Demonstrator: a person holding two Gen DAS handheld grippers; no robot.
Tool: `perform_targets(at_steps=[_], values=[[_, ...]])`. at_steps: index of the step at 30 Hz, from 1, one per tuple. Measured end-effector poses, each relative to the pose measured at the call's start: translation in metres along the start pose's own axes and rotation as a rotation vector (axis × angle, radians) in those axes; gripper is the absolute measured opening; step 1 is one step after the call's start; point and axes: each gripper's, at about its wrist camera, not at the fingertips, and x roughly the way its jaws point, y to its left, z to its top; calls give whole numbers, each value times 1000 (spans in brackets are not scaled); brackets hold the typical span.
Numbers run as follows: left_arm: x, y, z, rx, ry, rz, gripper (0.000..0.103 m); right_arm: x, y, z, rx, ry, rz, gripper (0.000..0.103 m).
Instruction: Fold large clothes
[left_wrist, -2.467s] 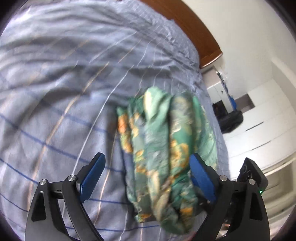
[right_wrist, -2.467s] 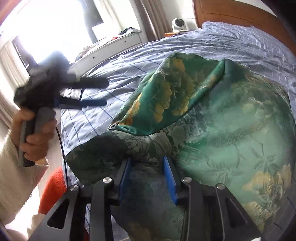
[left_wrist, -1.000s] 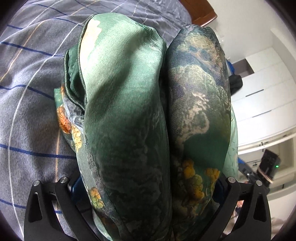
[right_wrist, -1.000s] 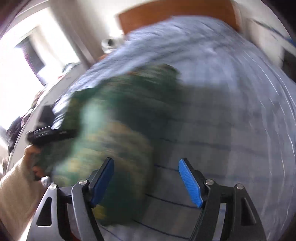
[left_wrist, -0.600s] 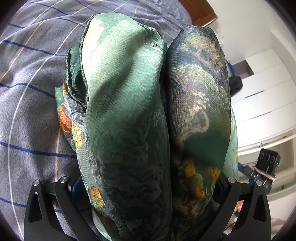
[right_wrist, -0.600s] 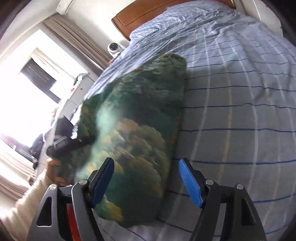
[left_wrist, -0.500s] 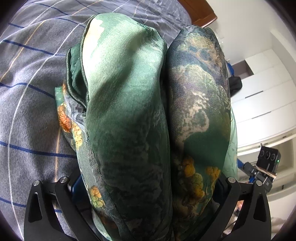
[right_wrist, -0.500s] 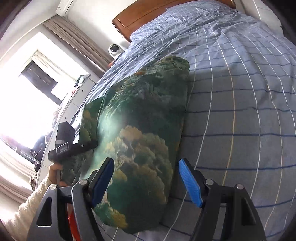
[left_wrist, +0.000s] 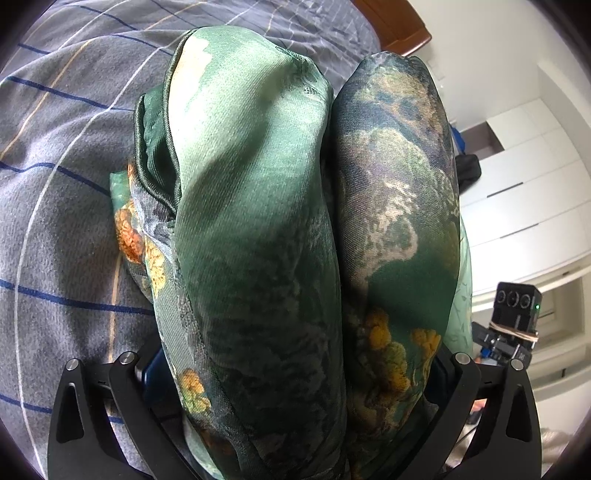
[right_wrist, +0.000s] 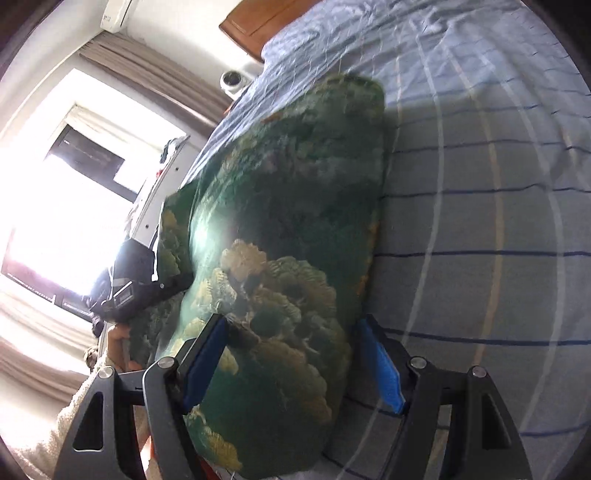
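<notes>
A folded green garment (left_wrist: 266, 221) with yellow flower print lies as two thick rolls on the striped bed sheet (left_wrist: 55, 184). My left gripper (left_wrist: 295, 369) straddles its near end, shut on it; cloth bulges over both pads and hides them. In the right wrist view the same garment (right_wrist: 295, 221) runs away from me, with the left gripper (right_wrist: 125, 284) at its left side. My right gripper (right_wrist: 291, 325) is at the bundle's other end with its jaws opening. The cloth sits between them, and the right pad stands apart from it.
The bed sheet (right_wrist: 480, 221) spreads wide to the right of the bundle. A wooden headboard (right_wrist: 266, 18) closes the far end. White wardrobes (left_wrist: 524, 203) stand beyond the bed edge. A bright window (right_wrist: 55, 221) and a person's sleeve (right_wrist: 74, 424) are at the left.
My right gripper has come down and nearer to the bundle, rolling as it went, and the bundle's end now lies between its jaws. The left gripper and its hold have not changed.
</notes>
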Motion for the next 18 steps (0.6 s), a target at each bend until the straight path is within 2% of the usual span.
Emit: perform_targets(at_steps=[3,8,11,13,14,15,16,18], values=[[-1,0,-2,0,-1,0,103,11,0,5,-4,14,21,86],[0,1,-1,0,-2,-4,103,17,-1,9,-14,36,54,91],[-1,3,-3,-5,-6,-13,103,40,-5,17,-17,74,74,99],[-3,4,-5,-7,-15,-17,103,55,-12,21,-11,85,89,100],[-4,4,-6,-8,-20,-18,103,59,-14,22,-4,88,97,96],[-5,4,-8,-7,-25,-17,102,58,-13,22,-11,87,92,87],[-6,3,-9,-2,-31,-11,102,55,-10,21,-27,82,80,82],[-11,-1,-13,9,-48,-3,93,47,0,19,-72,65,50,73]])
